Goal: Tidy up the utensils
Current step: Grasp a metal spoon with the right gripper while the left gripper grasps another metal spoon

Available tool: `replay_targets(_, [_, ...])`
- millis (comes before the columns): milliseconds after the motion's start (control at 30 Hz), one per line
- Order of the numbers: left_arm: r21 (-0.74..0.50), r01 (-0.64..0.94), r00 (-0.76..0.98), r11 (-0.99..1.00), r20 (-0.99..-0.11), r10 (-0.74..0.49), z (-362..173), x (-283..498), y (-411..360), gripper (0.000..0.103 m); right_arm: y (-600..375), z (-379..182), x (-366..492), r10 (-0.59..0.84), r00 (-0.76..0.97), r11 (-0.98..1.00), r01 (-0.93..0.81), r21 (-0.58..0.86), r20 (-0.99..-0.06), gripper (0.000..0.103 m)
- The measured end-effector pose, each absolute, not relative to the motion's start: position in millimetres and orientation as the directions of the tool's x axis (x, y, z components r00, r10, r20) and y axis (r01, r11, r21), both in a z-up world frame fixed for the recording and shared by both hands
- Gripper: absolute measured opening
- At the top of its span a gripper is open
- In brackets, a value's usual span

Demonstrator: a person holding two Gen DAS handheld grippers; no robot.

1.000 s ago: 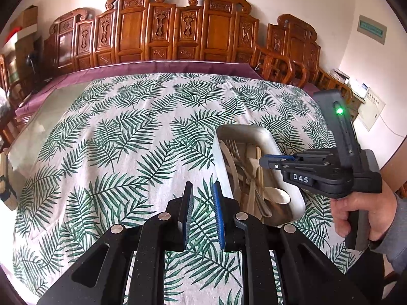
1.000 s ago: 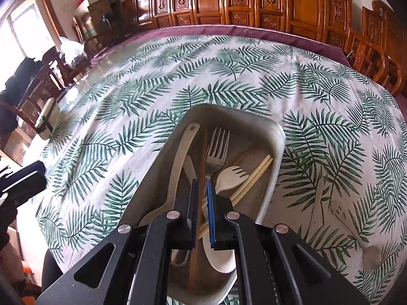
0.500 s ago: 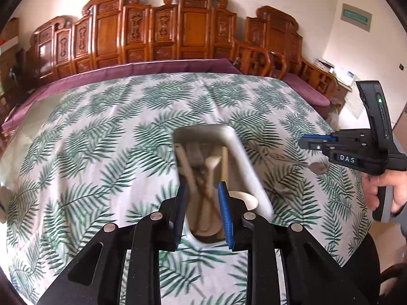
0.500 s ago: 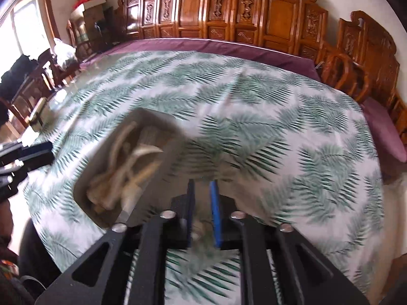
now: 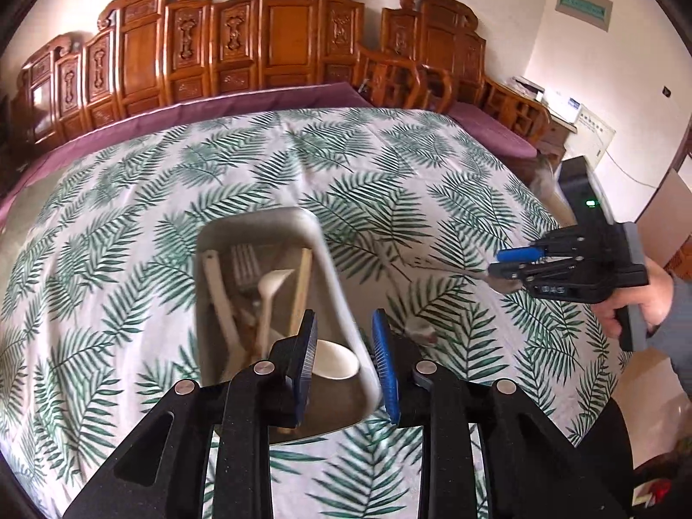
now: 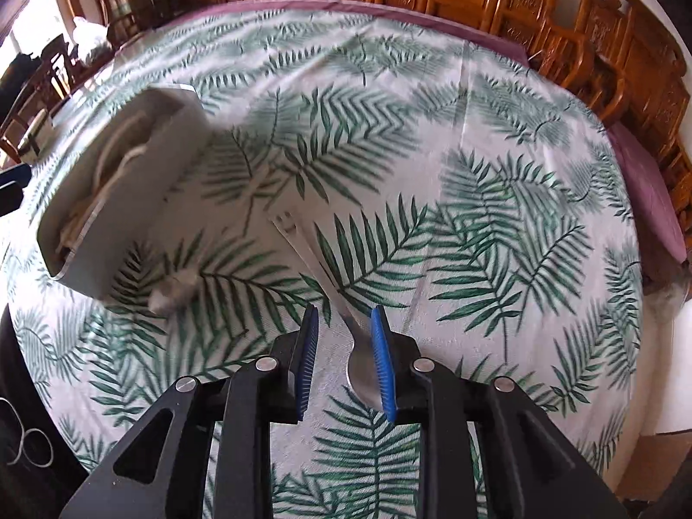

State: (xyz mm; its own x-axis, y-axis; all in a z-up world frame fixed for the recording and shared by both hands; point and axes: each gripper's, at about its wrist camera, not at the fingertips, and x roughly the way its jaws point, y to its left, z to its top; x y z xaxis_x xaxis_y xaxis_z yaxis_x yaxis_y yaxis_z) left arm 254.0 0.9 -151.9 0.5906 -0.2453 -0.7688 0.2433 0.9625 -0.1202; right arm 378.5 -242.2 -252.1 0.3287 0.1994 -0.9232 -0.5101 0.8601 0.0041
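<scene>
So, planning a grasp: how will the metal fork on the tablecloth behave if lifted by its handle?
The fork looks like shiny metal, so probably stiff and slippery between pads. It lies flat and thin on the tablecloth, so getting under it may be awkward. Held at the handle end, its tines may droop.

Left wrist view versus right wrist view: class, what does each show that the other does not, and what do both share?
Only the left wrist view: inside the tray, a cream spoon among other utensils, and a hand holding the right gripper, its fingers opening. Only the right wrist view: the handle end of the metal fork lying between those fingers, and the tray's outer wall. Both: the tray, the metal fork and the leaf-print cloth.
</scene>
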Motion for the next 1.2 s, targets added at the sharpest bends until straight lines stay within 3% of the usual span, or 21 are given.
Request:
replay_targets(500, [-0.118,0.302,0.540,0.946,-0.797,-0.272,-166,262,-40,0.025,-245,-279,394,0.214,0.270,0.848,-0.529,0.041,-0.939,0.027])
replay_targets(600, [-0.124,0.307,0.535,0.944,-0.797,-0.279,-167,264,-46,0.025,-243,-278,391,0.191,0.265,0.849,-0.528,0.023,-0.945,0.014])
replay_targets(700, [-0.127,0.318,0.529,0.940,-0.799,-0.286,-169,268,-55,0.025,-244,-278,386,0.168,0.272,0.853,-0.522,0.001,-0.948,0.007])
replay_targets(1200, [-0.121,0.332,0.461,0.936,-0.844,-0.273,-196,299,-88,0.025,-275,-277,359,0.208,0.289,0.911,-0.406,0.078,-0.934,0.007])
